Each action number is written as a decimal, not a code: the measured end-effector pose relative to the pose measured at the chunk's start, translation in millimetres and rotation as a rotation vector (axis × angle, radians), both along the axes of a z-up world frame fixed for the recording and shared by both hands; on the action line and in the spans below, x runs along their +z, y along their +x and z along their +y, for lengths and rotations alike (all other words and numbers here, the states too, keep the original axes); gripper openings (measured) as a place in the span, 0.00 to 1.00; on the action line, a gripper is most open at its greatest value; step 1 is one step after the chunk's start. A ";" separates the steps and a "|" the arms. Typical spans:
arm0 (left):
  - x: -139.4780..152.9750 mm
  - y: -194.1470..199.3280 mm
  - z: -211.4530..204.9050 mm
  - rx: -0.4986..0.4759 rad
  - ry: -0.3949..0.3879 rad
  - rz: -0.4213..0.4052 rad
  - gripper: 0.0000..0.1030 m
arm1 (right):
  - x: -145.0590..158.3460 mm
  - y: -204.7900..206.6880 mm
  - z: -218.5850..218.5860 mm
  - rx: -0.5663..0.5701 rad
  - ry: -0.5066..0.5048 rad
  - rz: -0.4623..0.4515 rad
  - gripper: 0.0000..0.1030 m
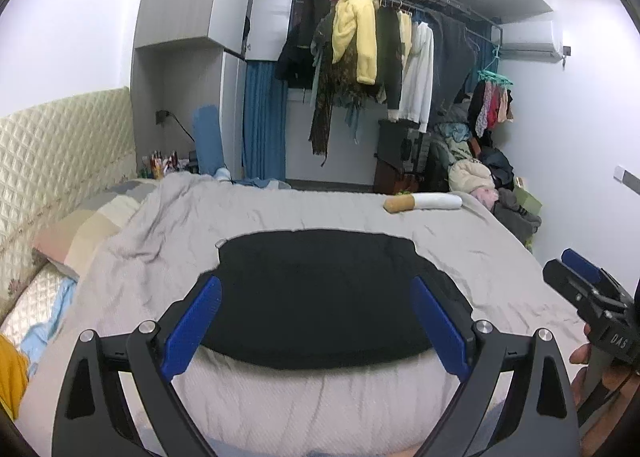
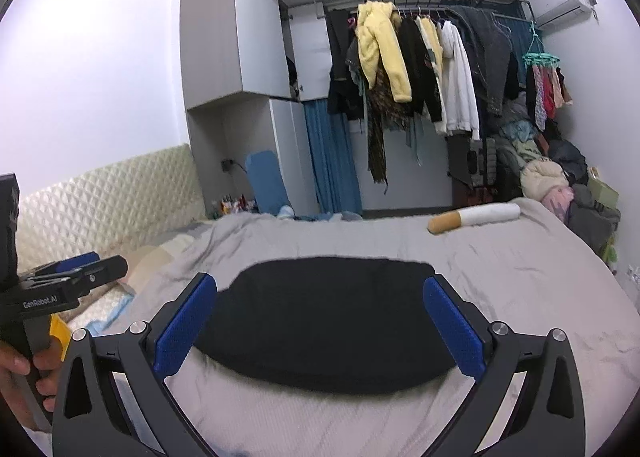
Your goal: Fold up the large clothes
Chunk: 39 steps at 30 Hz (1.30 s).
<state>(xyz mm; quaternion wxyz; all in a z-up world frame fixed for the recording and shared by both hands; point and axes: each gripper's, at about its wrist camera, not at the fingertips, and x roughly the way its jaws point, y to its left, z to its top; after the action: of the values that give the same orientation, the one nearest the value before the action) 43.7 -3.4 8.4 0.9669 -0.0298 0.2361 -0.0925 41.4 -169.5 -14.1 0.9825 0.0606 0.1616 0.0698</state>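
Here black garment point(image 1: 320, 297) flat mid-bed (both grippers spread), grey sheet point(image 1: 480, 257) around.

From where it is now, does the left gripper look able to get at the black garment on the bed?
Probably yes. The left gripper is open and points at the black garment, which lies flat on the grey bedspread. Nothing lies between them, and the right gripper is off to the side.
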 end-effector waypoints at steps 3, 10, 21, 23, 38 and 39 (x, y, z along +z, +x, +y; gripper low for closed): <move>-11.8 -2.9 -2.9 0.014 0.019 0.020 0.93 | -10.2 -12.4 5.5 -0.018 -0.015 0.016 1.00; -42.1 0.4 -1.7 0.035 0.028 0.090 0.93 | -31.7 -19.8 12.2 -0.022 -0.024 0.068 1.00; -57.8 2.6 7.3 0.050 0.023 0.126 0.93 | -56.3 -18.6 13.3 -0.035 -0.024 0.140 1.00; -59.5 5.1 6.9 0.053 0.032 0.132 0.93 | -56.1 -18.3 13.8 -0.035 -0.026 0.141 1.00; -55.9 7.8 10.6 0.056 0.029 0.133 0.93 | -56.2 -17.6 15.9 -0.041 -0.032 0.141 1.00; -55.4 6.5 10.6 0.058 0.029 0.131 0.93 | -56.4 -17.9 16.3 -0.041 -0.033 0.140 1.00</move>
<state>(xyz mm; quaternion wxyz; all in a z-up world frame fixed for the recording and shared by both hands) 50.2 7.1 -47.0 0.9519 -0.0283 0.2994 -0.0590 23.5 -153.3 -70.5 0.9709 0.0524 0.2297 0.0423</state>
